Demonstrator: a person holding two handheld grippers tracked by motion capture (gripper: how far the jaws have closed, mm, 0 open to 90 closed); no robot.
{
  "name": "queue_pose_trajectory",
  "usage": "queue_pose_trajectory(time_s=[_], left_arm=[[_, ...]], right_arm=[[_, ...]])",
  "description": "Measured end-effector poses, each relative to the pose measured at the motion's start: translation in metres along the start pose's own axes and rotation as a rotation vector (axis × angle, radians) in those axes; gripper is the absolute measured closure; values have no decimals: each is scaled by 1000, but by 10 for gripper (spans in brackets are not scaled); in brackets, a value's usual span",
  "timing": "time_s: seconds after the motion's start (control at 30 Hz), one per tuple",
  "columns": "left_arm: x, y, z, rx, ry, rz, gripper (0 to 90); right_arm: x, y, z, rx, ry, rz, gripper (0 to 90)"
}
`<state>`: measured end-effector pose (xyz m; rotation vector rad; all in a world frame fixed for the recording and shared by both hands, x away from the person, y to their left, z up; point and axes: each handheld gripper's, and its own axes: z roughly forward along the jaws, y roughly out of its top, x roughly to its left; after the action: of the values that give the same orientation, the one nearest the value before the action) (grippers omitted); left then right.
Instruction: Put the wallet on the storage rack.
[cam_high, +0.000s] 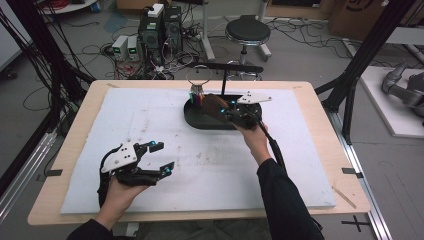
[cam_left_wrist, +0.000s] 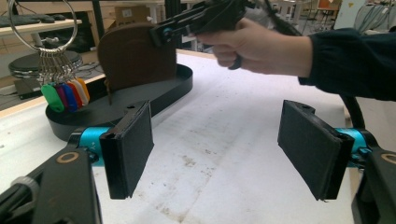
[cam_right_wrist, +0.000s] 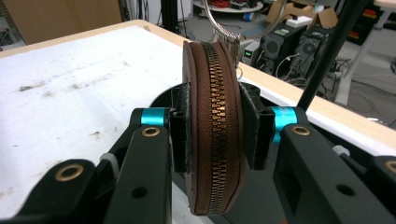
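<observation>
- A white foam sheet is lying on a pale wooden table, covering most of its top.
- A black oval tray is sitting on the sheet, toward the far edge and a little right of the middle.
- A brown round leather zip pouch is standing upright over the tray, between the jaws of the right gripper, which is reaching in from the right.
- A large steel ring of coloured key tags is hanging at the tray's far left end, just behind and left of the pouch.
- The left gripper is hovering over the sheet's near left part, well apart from the tray, nothing between its jaws.
- A round black stool is standing on the floor behind the table.
</observation>
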<state>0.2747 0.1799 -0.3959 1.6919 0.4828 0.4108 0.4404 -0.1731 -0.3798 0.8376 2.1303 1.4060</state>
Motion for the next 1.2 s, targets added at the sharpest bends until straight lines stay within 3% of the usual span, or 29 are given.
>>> queue_pose_trajectory(time_s=[0.2, 0.27, 0.6, 0.73, 0.97, 1.2], left_arm=[[1, -1, 1, -2, -9, -8, 265], [0, -1, 1, -2, -10, -7, 265], [0, -2, 2, 0, -23, -12, 265], [0, -2, 2, -1, -27, -11, 265], [1, -3, 3, 5, -30, -14, 265], [1, -4, 4, 6, -40, -18, 265]], right_arm=[[-8, -9, 15, 14, -34, 23, 691], [-12, -13, 19, 17, -26, 43, 691], [-23, -23, 26, 56, -45, 106, 687], [-24, -27, 29, 95, -57, 93, 685], [-22, -30, 30, 92, -58, 64, 673], [-23, -31, 29, 128, -72, 59, 629]])
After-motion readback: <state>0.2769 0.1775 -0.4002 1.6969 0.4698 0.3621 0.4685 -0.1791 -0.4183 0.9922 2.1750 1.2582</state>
